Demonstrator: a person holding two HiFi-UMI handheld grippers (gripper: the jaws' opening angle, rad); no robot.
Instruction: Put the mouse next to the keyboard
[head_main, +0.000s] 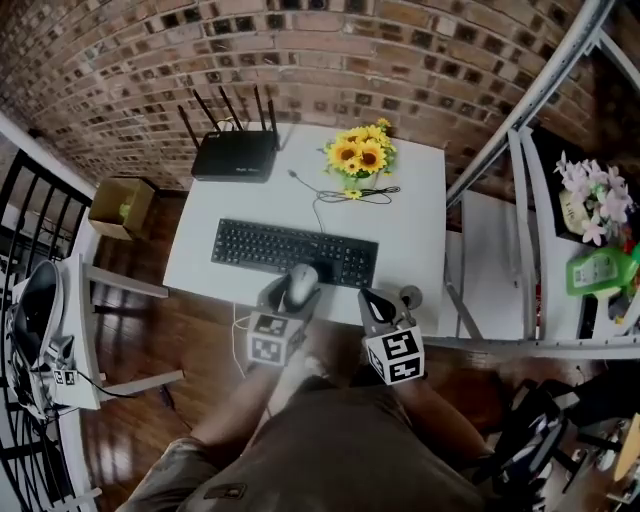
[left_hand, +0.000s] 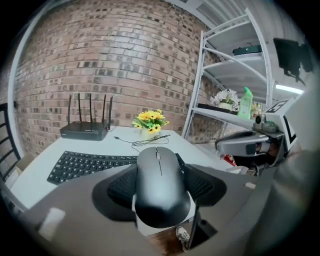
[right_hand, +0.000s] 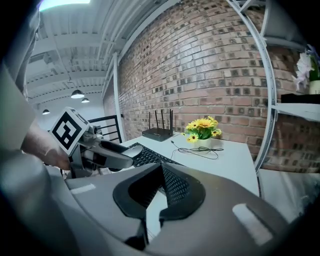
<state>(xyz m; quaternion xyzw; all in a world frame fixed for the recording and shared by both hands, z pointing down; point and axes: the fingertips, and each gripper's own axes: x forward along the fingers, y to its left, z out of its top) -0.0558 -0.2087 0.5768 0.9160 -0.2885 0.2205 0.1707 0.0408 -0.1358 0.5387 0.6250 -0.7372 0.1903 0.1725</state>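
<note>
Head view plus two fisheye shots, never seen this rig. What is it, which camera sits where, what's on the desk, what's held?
No robot: a person holds a two-jaw gripper in each hand. The head view looks down from the person's head; each fisheye camera rides on one gripper and looks along its jaws. On the white table are a keyboard, a router, sunflowers and a loose cable. The left gripper clamps a grey mouse by the keyboard's near edge. The right gripper is shut and empty.

Near edge of the keyboard (head_main: 270, 248) partly behind mouse (head_main: 301, 281) and left claw (head_main: 293, 297)
</note>
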